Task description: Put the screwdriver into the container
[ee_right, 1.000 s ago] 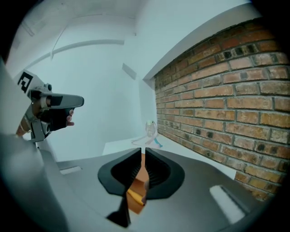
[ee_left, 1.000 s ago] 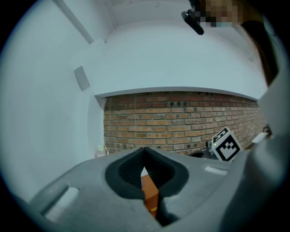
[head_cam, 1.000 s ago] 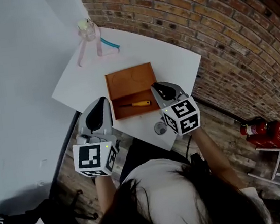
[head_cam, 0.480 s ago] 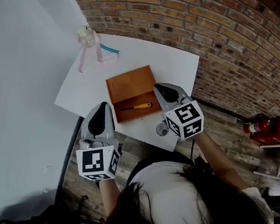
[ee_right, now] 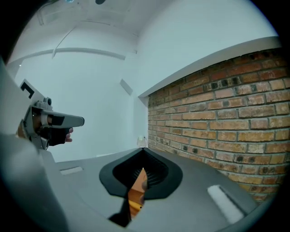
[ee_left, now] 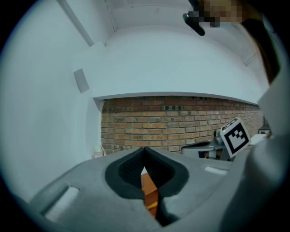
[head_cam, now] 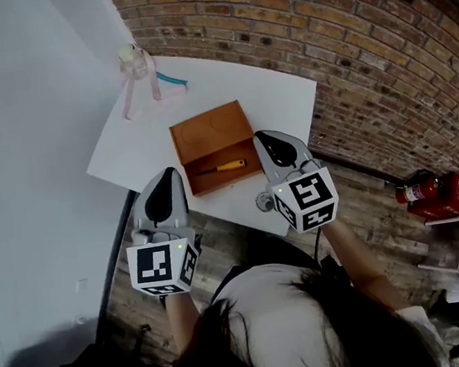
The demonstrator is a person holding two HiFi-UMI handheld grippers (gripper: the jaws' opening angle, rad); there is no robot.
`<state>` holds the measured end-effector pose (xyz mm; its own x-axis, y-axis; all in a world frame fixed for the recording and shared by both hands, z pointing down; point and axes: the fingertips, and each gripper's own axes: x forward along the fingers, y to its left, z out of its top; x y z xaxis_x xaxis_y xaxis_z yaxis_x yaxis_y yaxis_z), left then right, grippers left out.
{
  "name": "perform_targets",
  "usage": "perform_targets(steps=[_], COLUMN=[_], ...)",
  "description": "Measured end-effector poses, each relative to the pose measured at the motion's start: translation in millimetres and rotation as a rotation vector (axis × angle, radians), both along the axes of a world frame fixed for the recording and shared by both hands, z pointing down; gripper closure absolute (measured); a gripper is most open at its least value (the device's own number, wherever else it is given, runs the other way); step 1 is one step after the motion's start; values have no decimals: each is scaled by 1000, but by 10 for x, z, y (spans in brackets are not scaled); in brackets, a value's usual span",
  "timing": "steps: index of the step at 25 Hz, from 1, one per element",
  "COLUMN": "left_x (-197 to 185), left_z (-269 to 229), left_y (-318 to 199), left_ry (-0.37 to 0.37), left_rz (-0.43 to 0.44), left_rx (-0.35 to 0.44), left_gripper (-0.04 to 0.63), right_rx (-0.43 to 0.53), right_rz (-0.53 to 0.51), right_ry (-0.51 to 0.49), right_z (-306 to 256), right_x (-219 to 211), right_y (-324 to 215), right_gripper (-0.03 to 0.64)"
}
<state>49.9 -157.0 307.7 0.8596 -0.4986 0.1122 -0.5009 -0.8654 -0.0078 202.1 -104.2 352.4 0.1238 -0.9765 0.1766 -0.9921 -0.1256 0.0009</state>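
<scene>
Screwdriver (head_cam: 221, 168), yellow handle and dark shaft, lies flat along the near side of the wooden container (head_cam: 214, 130), which sits on the white surface (head_cam: 277, 101). From where I sit, the task looks done: the tool is inside the walls, resting on the floor of the box, and nothing is touching it. I judge that all that is left is to draw both tools clear, and perhaps check that the screwdriver lies settled rather than propped on the rim, which I cannot confirm from the head view.

My left hand-held gripper (head_cam: 168, 176) hangs just beside the container's near left corner with its jaws together and nothing between them; the orange showing through the slit below the pads is the box beyond. My right hand-held gripper (head_cam: 262, 139) sits just off the near right corner, also fully closed and empty, with the same strip of orange wood seen past its pads.

As for writing, I find almost none. Each cube carries black-and-white square markers, which are patterns, not text. The clear bottle (head_cam: 134, 59) at the far corner shows no legible label, and any print on the red fire extinguisher (head_cam: 419, 189) on the floor is too small to read. The container bears no brand that I can see.
</scene>
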Motion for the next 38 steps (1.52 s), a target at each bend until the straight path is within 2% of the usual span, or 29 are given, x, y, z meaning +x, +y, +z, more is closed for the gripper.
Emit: perform_targets(steps=[16,38], left_x=[-448,-826], left_z=[37,-78], left_y=[248,649], left_ry=[25,61], left_rz=[10,41], left_rx=[-15,-4], left_gripper=[595,595], right_rx=[33,60], right_rz=[67,54], right_ry=[28,49], right_z=[-185,-360], right_x=[-450,-962], right_y=[537,904], right_gripper=[612,612])
